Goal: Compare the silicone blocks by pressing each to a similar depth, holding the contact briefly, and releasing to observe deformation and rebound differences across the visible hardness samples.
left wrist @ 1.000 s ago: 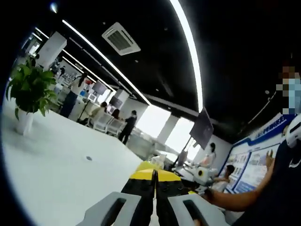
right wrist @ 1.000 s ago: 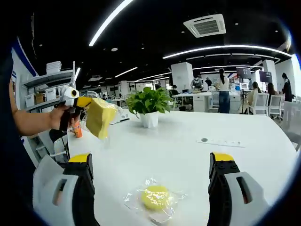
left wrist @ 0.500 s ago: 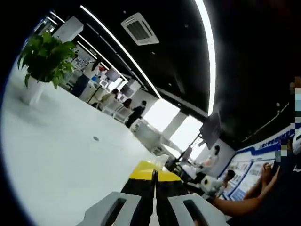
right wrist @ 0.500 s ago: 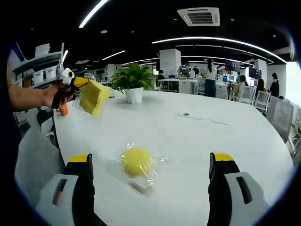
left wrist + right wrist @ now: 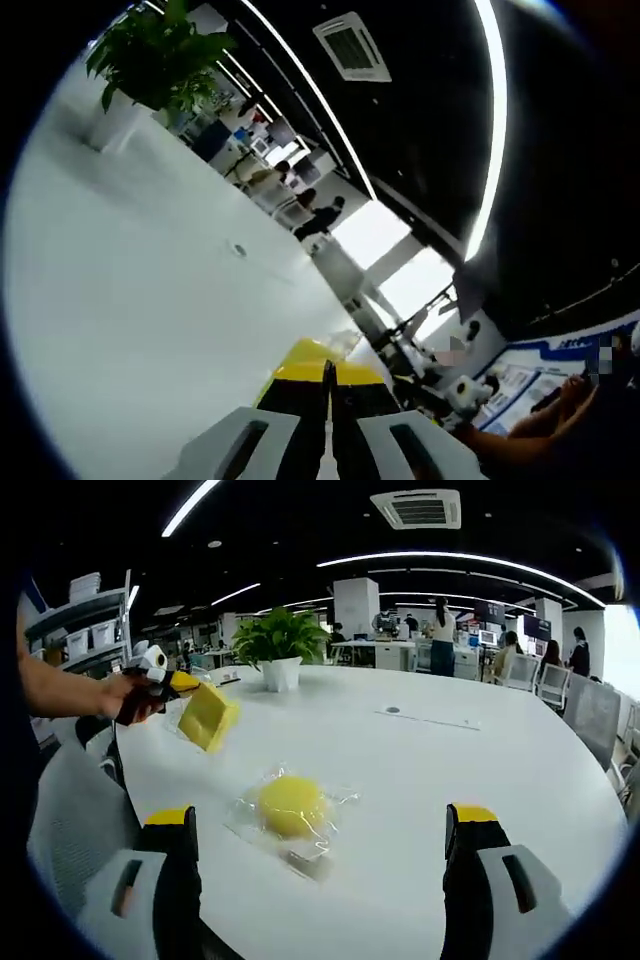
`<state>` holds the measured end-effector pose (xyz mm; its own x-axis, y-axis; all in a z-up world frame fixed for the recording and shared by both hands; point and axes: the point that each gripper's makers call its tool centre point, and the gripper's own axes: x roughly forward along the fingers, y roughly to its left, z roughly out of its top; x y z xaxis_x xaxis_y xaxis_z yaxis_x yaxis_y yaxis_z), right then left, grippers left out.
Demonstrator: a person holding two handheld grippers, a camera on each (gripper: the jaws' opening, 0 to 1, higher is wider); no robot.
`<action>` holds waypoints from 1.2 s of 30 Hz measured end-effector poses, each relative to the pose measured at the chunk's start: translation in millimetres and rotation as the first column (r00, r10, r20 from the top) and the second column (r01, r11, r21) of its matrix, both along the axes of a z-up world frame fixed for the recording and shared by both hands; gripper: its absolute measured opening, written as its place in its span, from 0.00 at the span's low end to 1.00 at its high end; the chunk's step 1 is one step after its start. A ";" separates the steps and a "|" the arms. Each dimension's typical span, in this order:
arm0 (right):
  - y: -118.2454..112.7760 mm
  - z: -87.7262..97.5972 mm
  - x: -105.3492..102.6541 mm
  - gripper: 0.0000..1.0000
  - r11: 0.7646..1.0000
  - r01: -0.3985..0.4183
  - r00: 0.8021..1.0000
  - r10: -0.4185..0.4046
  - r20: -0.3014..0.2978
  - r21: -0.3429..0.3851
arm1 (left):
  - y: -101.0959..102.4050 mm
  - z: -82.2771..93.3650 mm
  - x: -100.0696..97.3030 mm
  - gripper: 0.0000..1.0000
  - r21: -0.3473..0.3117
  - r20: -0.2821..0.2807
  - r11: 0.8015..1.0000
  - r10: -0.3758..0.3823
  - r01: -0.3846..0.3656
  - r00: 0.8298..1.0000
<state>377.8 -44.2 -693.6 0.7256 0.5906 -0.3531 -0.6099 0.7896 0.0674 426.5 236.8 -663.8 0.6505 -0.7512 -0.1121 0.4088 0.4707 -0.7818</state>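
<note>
- Nearest in the right gripper view, the right gripper [image 5: 320, 880] has its jaws spread wide and pinches nothing; it hangs over the white table [image 5: 520, 780], its yellow-tipped jaws framing the scene from either side.
- Just beyond and between those jaws lies a round yellow block [image 5: 290, 805] in a crinkled clear wrapper [image 5: 325, 825], flat on the table; to my eye this is the sample to press next.
- Farther left, the left gripper [image 5: 185, 685], held in a hand [image 5: 125, 695], is pinching a square yellow block [image 5: 207, 717] clear of the table; in the left gripper view its jaws sit pressed together on that block [image 5: 315, 362], which shows only as a yellow edge past the tips.
- To do the step well, I would bring the right gripper straight down onto the middle of the round block, not its wrapper edge; press to much the same depth as on the other sample, pause, then lift cleanly so the rebound can be watched; the loose wrapper may slip or cling, so a slow, square approach seems wise.
- Farthest off stands a potted plant [image 5: 280, 645] near the table's far edge, with a thin flat strip [image 5: 425, 718] on the table to its right; people and desks fill the room behind.
</note>
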 end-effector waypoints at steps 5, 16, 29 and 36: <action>-0.4 -5.8 -2.9 0.96 1.000 -0.009 1.000 0.009 -0.010 -0.001 | 7.7 -20.4 2.5 0.00 0.004 -0.054 1.000 0.011 -0.011 0.998; -4.0 -13.1 -13.3 0.96 1.000 0.003 0.999 -0.003 -0.037 -0.002 | 24.0 -61.1 9.6 0.00 0.168 -0.033 0.986 0.013 -0.007 0.999; -5.9 -13.6 -17.9 0.96 1.000 0.011 0.999 -0.012 -0.045 -0.008 | 45.9 -99.7 13.9 0.00 0.413 0.015 0.910 0.023 -0.027 1.000; -4.4 -15.6 -18.3 0.96 1.000 0.018 0.998 -0.017 -0.054 0.011 | 44.7 -110.5 14.0 0.00 0.524 0.053 0.852 -0.034 0.001 0.998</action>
<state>359.5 -48.6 -709.2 0.7158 0.5822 -0.3855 -0.5913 0.7991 0.1087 440.5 281.4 -774.3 0.6553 -0.6035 -0.4543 0.4577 0.7957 -0.3967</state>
